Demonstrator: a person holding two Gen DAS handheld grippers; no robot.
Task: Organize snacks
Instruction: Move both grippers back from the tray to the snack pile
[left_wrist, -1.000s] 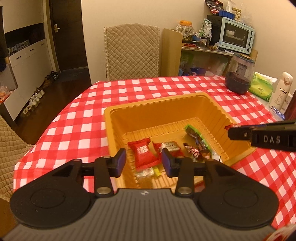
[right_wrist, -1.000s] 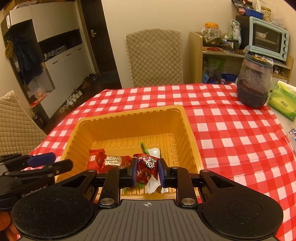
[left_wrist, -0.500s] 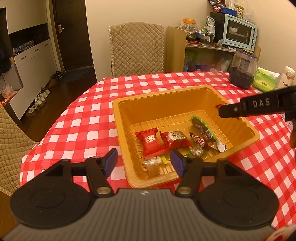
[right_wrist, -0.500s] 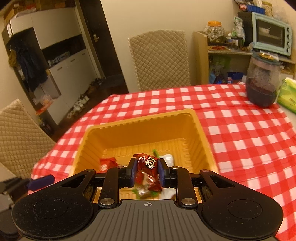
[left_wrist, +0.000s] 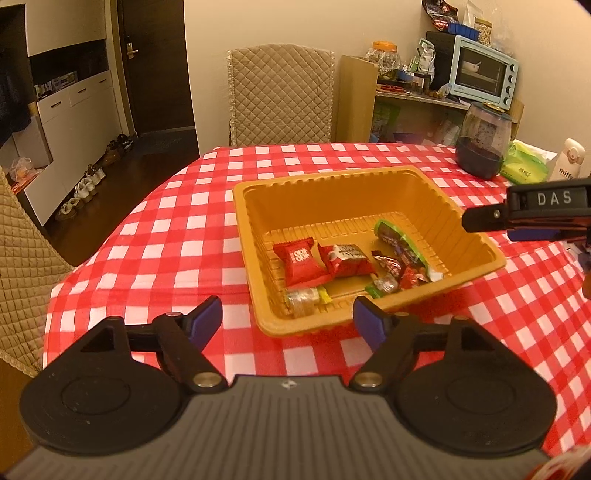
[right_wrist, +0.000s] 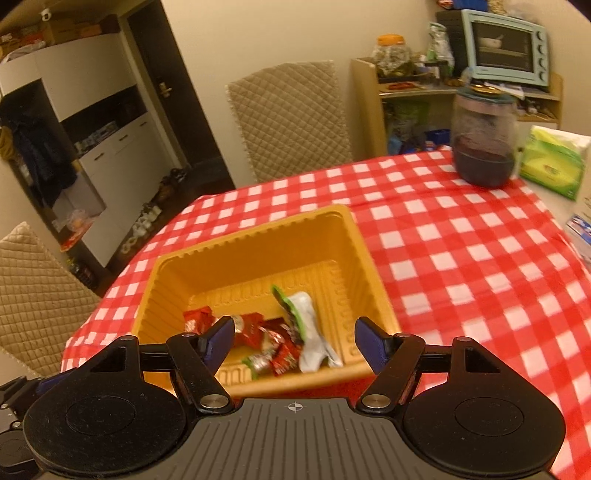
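Right wrist view: right gripper (right_wrist: 294, 341), jaws just sprung apart, grasps nothing above the snacks (right_wrist: 275, 345) in the orange tray (right_wrist: 255, 240); left gripper (left_wrist: 287, 319) likewise released.

Red, green and silver wrapped snacks (left_wrist: 347, 260) are heaped loosely at the near end of an orange tray (left_wrist: 476, 242), which is set on the checked tablecloth's (left_wrist: 177, 240) near edge.

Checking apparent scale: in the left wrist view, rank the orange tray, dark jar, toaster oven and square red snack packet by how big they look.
1. orange tray
2. toaster oven and dark jar, too alike to rank, and the oven stands farther away
3. square red snack packet
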